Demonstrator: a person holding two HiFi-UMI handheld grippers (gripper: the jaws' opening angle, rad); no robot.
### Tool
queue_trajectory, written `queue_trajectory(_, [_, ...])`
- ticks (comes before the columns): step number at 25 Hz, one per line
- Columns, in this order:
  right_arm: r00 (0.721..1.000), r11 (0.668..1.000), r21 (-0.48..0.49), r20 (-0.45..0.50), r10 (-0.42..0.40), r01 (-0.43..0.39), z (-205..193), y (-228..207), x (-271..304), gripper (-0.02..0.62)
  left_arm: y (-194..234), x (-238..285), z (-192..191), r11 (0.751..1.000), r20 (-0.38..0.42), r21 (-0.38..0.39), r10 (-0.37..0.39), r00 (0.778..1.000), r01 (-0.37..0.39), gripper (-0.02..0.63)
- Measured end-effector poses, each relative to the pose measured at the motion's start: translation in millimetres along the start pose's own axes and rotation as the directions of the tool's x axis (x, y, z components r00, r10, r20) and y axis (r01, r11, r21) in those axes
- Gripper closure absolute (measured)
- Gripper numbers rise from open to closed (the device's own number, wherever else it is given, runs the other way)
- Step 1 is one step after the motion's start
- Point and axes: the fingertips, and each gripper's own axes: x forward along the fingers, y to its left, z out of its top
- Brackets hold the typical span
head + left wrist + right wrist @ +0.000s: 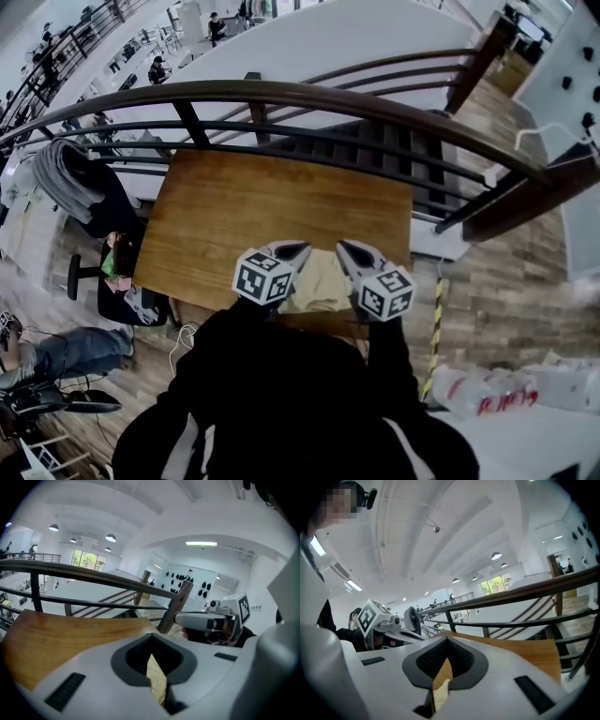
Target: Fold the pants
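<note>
The pale yellow pants (320, 284) lie bunched at the near edge of the wooden table (244, 206), stretched between my two grippers. My left gripper (293, 252) holds their left side, and a sliver of the cloth (157, 679) shows pinched in its shut jaws (151, 654). My right gripper (352, 253) holds the right side, with pale cloth (439, 688) caught in its shut jaws (443, 667). Both grippers hang a little above the tabletop and side by side. Most of the pants is hidden below the grippers and my body.
A dark curved railing (281, 94) runs behind the table's far edge. A chair draped with a grey jacket (66, 178) stands to the left, beside a seated person (122, 272). White bags (525, 389) lie on the floor at the right.
</note>
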Motion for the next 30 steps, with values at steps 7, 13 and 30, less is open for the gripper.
queue_trajectory(7, [0.989,0.998,-0.007,0.136,-0.065,0.067,35,2,-5,0.592,0,-19,51,0.995,0.216,0.049,0.076,0.973,-0.089,0.603])
queue_trajectory(13, [0.975,0.996,-0.019,0.206,-0.081,0.087,54,2,-16,0.592,-6,-33,72,0.988,0.330,0.069,0.106,0.938,-0.136,0.603])
queue_trajectory(30, [0.951,0.990,-0.047,0.286,-0.115,0.134,79,-2,-26,0.592,-10,-55,87,0.971,0.450,0.072,0.173,0.876,-0.229,0.603])
